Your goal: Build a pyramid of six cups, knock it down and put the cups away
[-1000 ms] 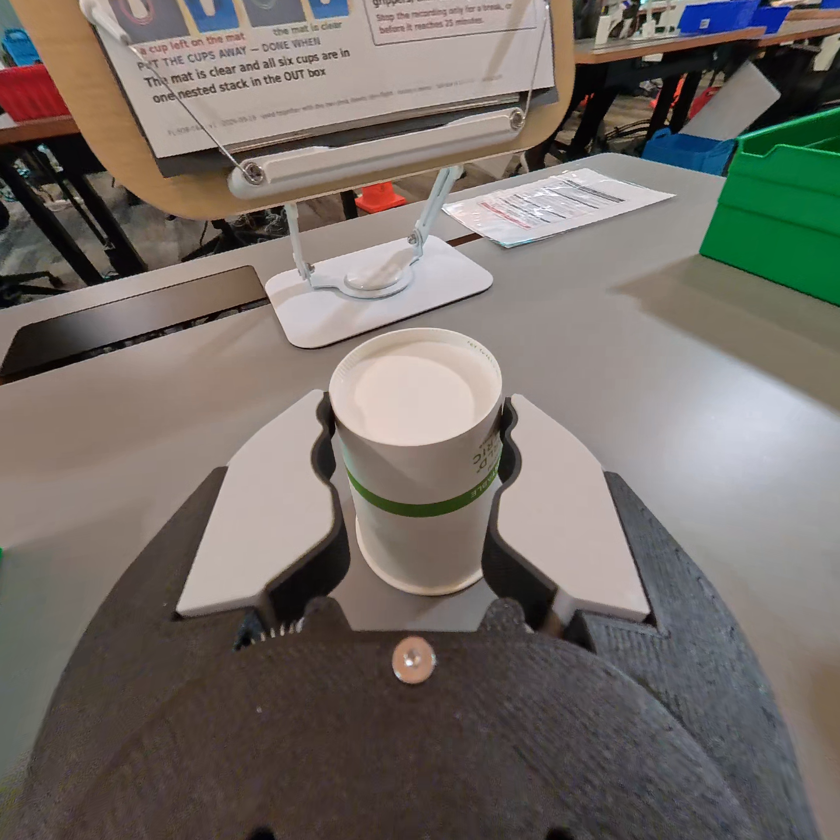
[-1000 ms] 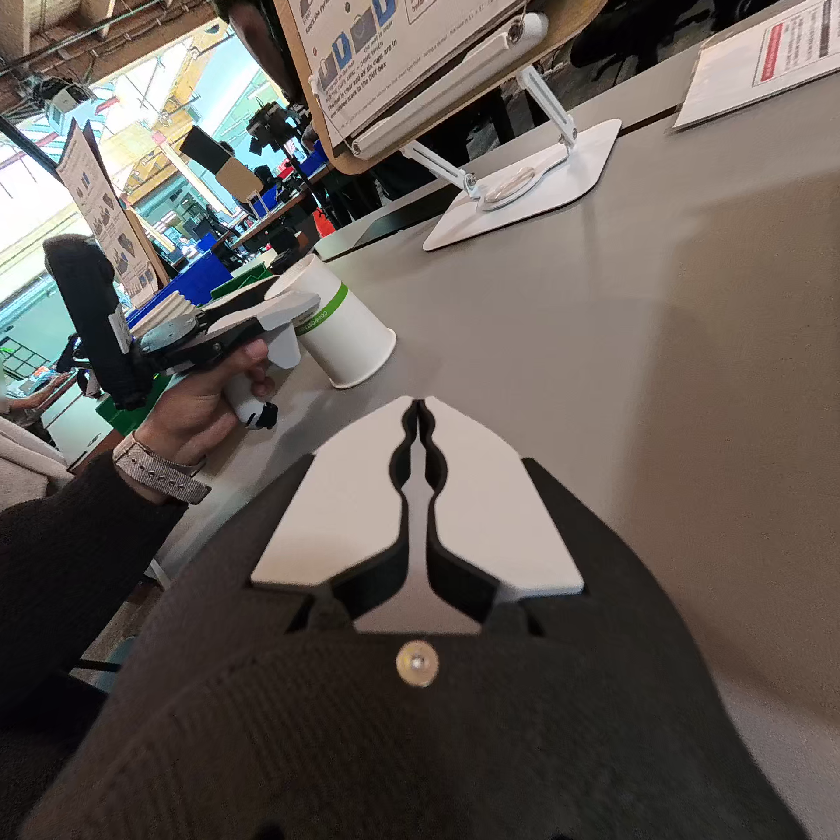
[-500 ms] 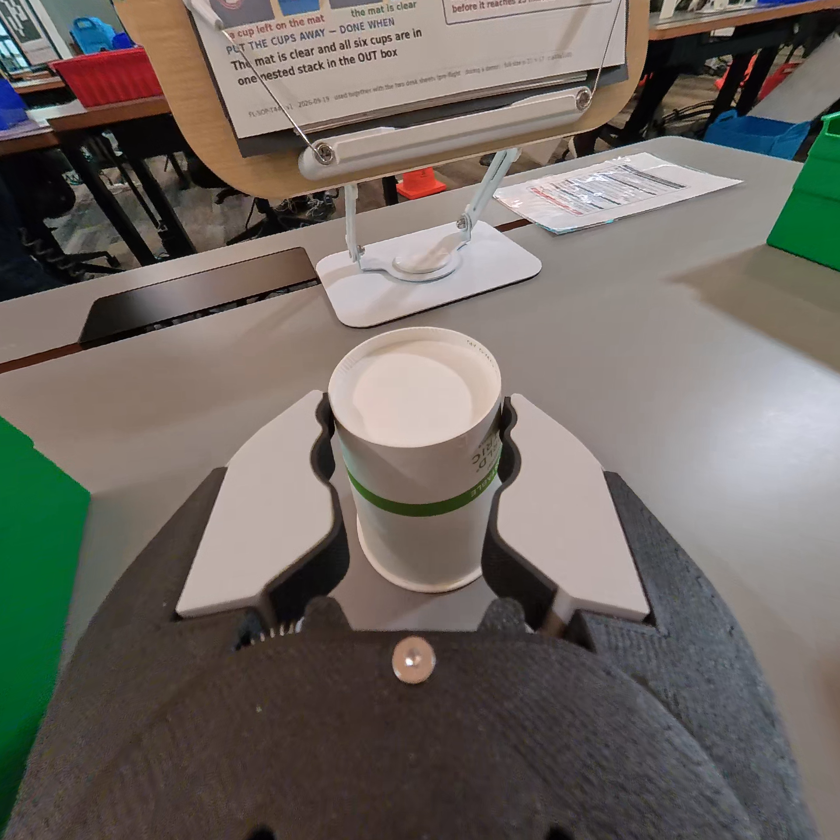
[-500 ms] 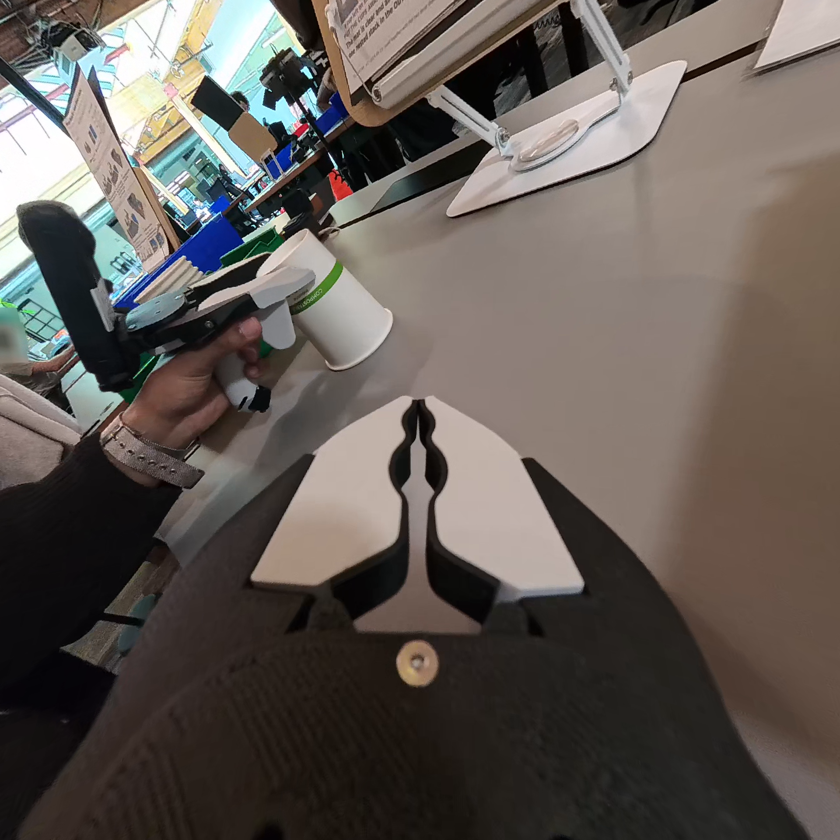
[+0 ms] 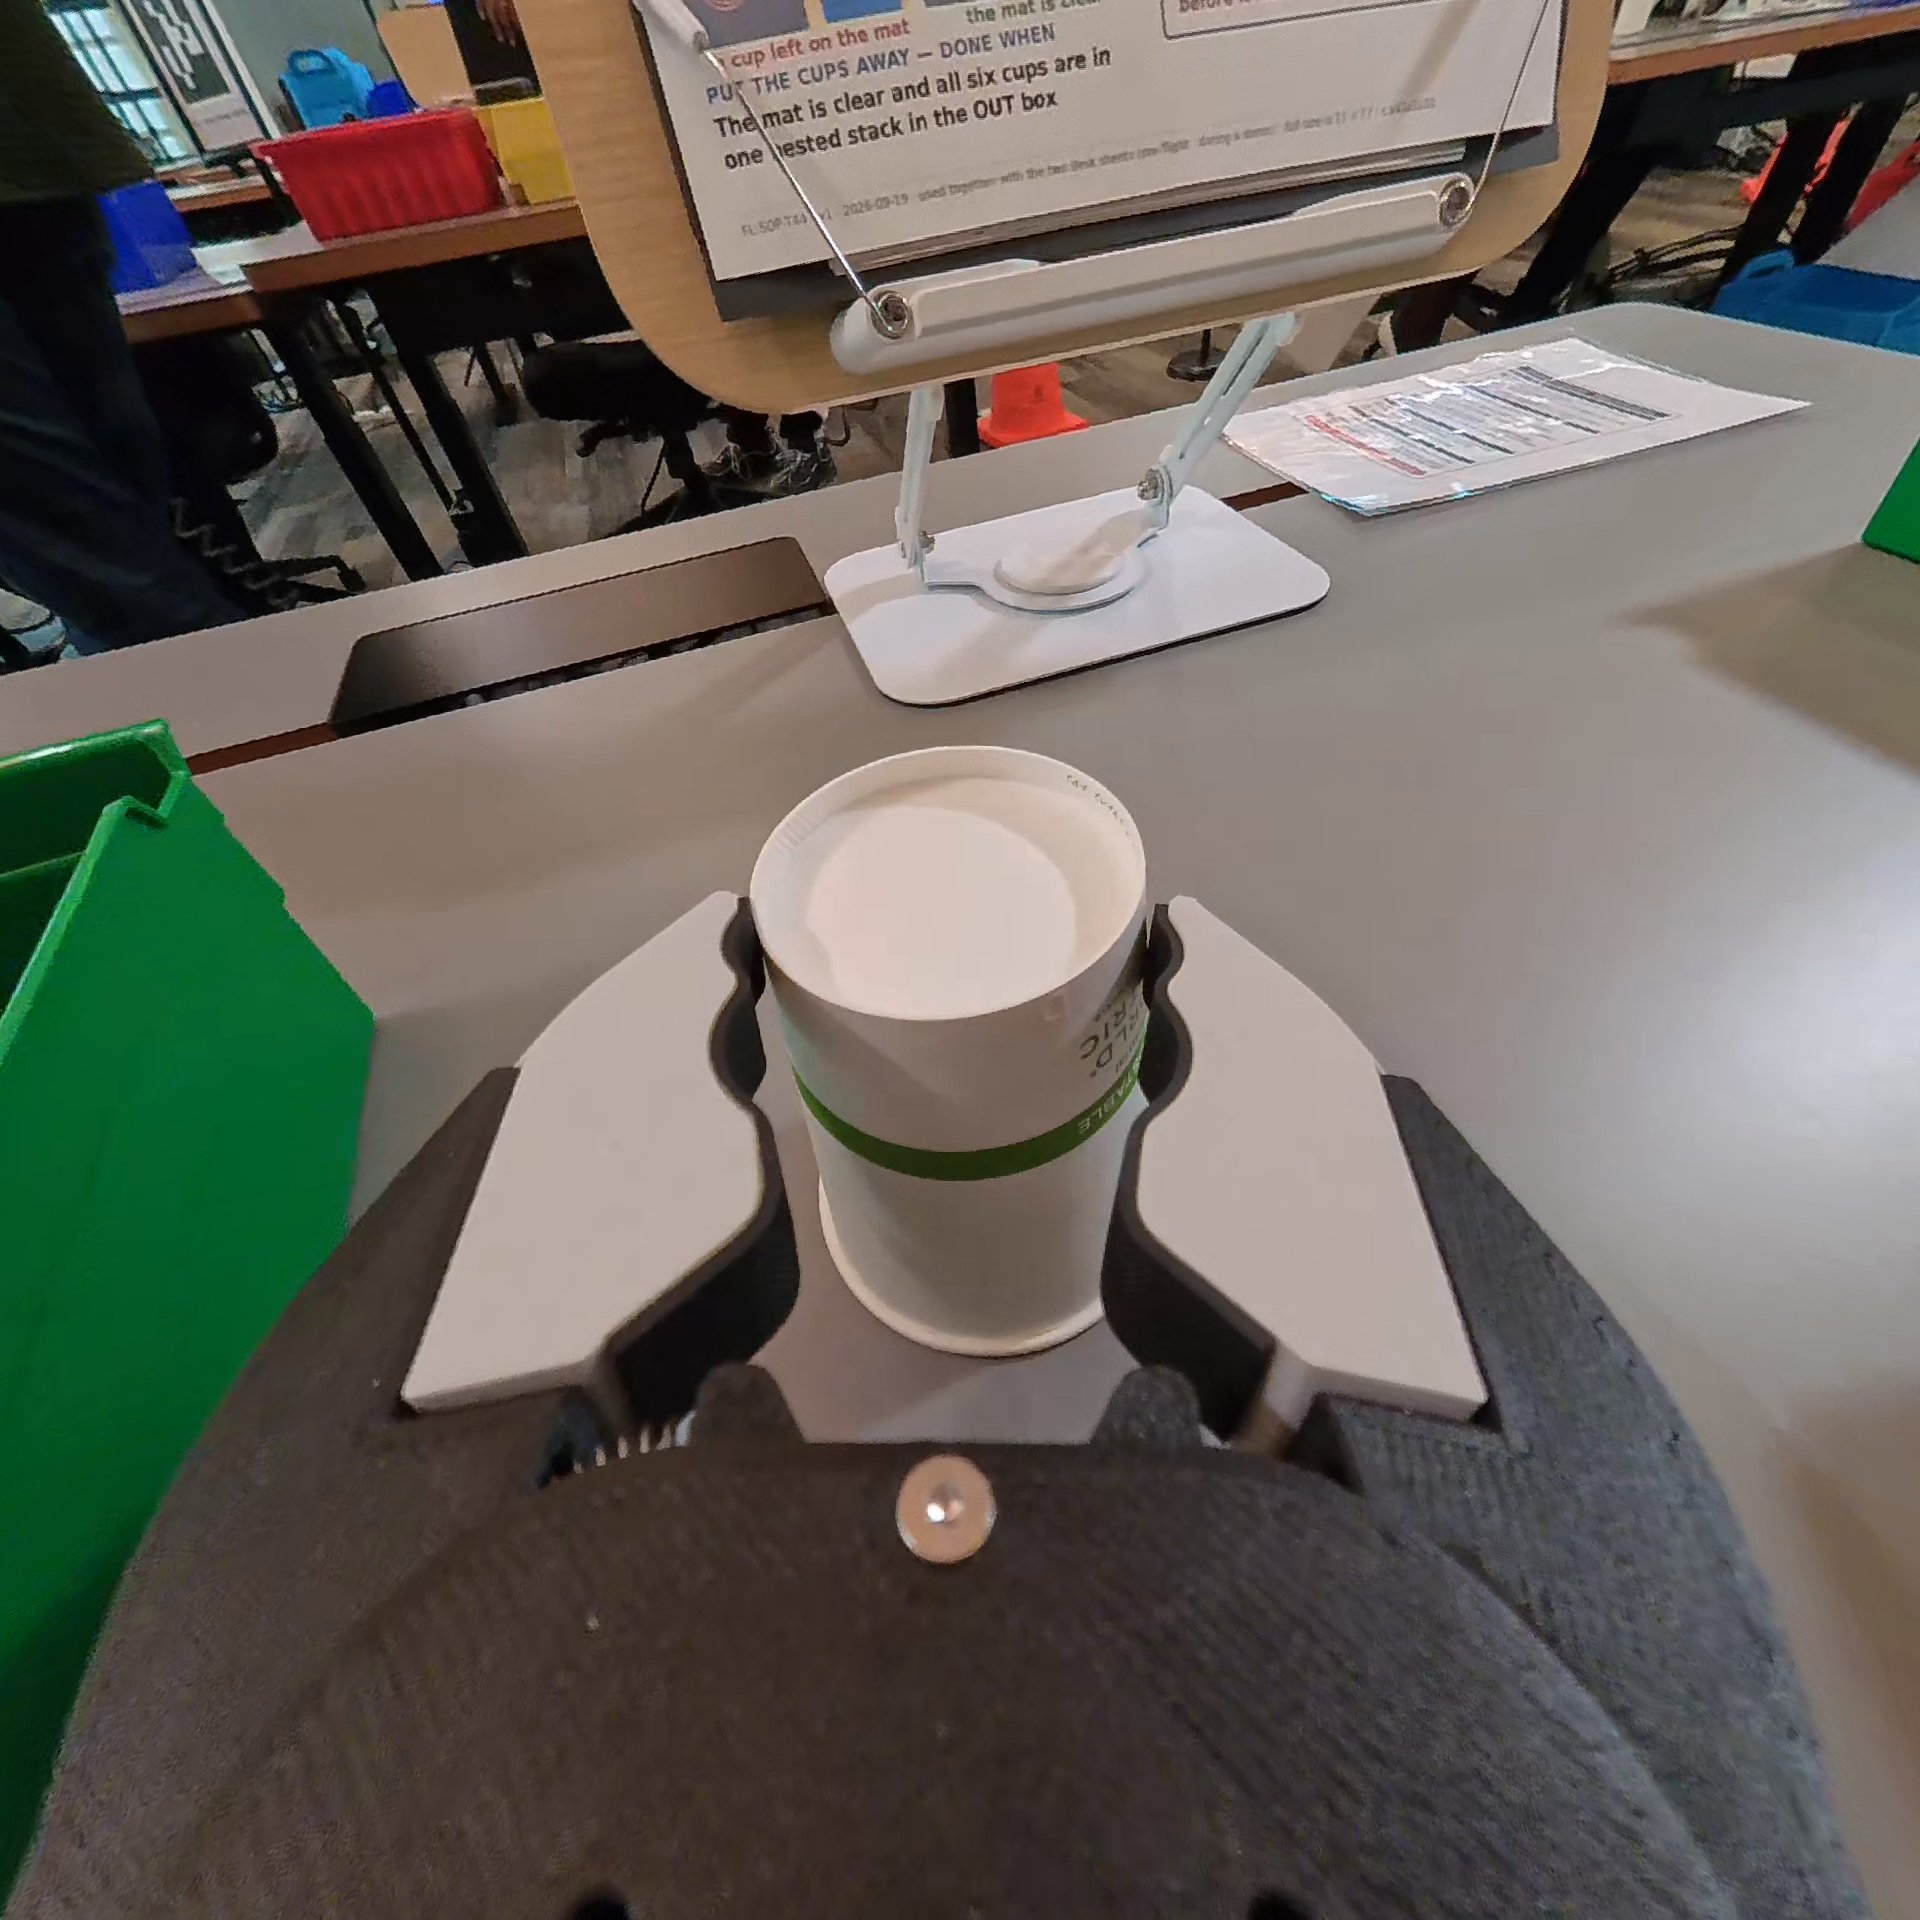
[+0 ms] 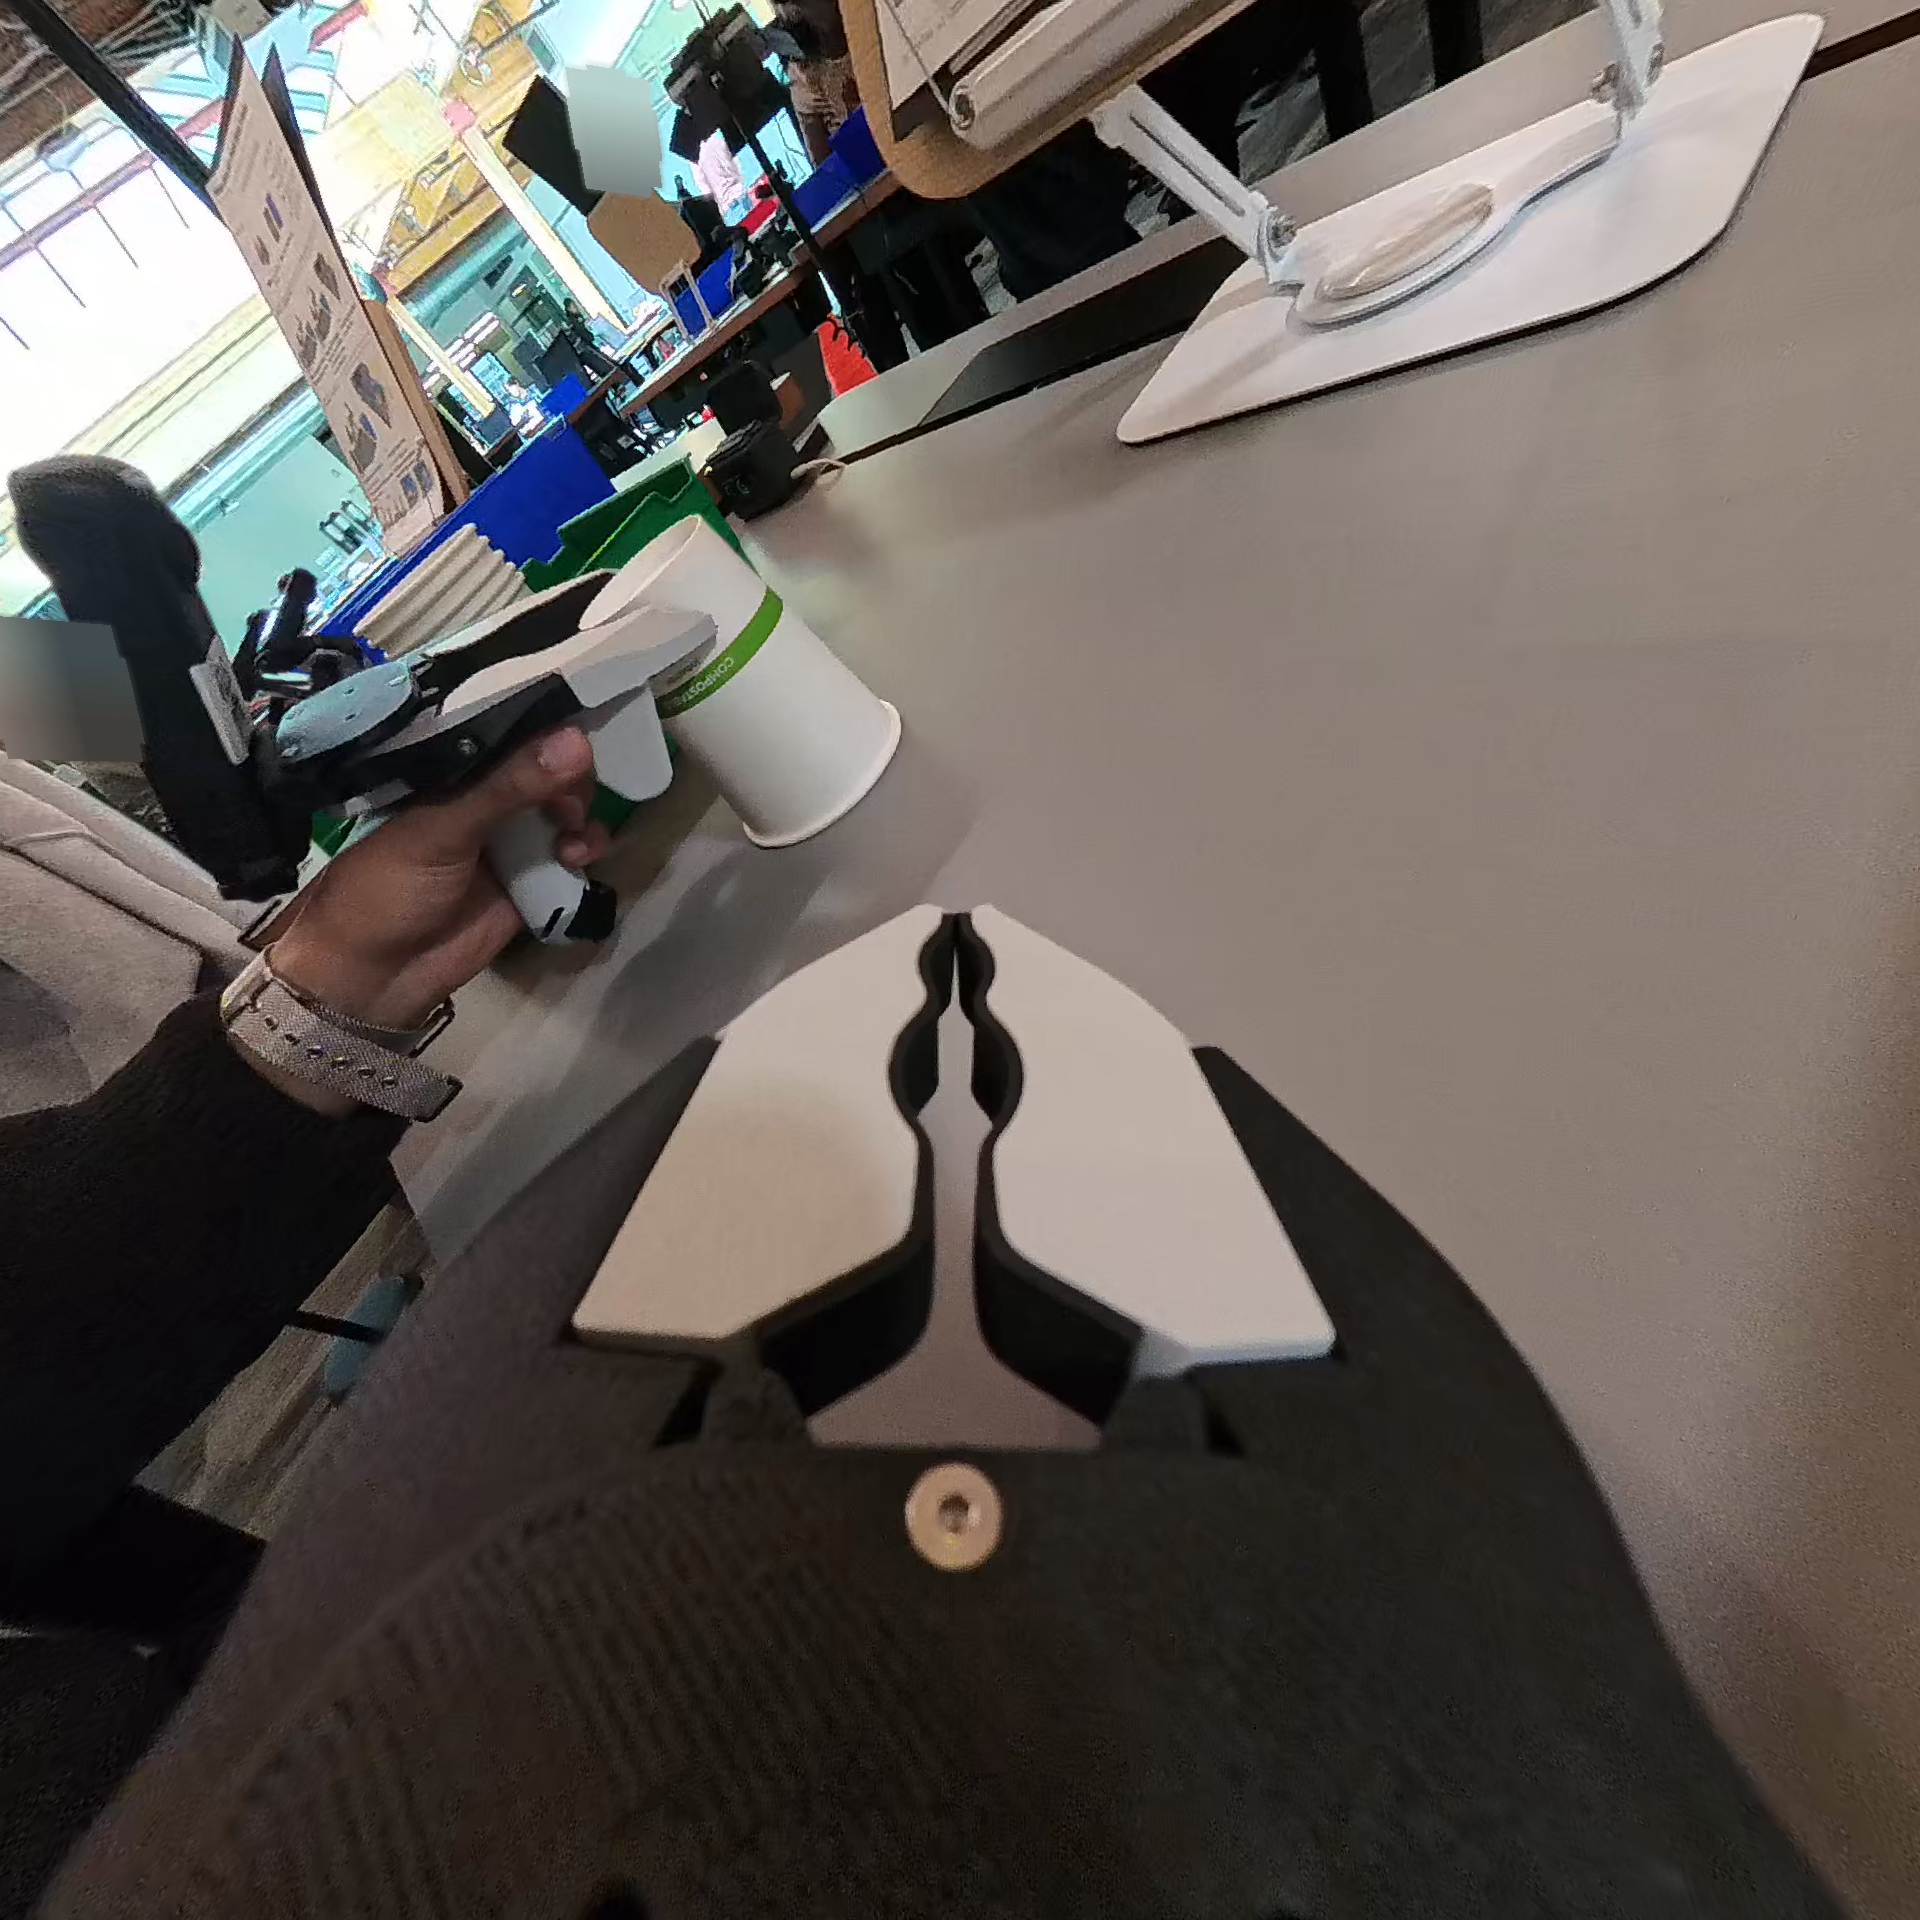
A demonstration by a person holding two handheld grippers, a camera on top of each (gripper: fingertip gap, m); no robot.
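The green bin [image 5: 156, 1091] runs off the left edge of the left wrist view, so its full shape cannot be told. A second green piece [image 5: 1896, 499] shows only as a sliver at the right edge. The stand's board [image 5: 1039, 187] is cut off at the top. In the right wrist view, the paper cup [image 6: 769, 696] is partly hidden behind the left gripper [image 6: 623, 665]; whether its rim touches the tabletop [image 6: 1455, 831] cannot be told.

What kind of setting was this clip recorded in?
Probably a large shared workshop or data-collection hall: rows of work tables with coloured storage bins, and an instruction sheet on a stand on the grey table. The left gripper holds an upside-down paper cup.
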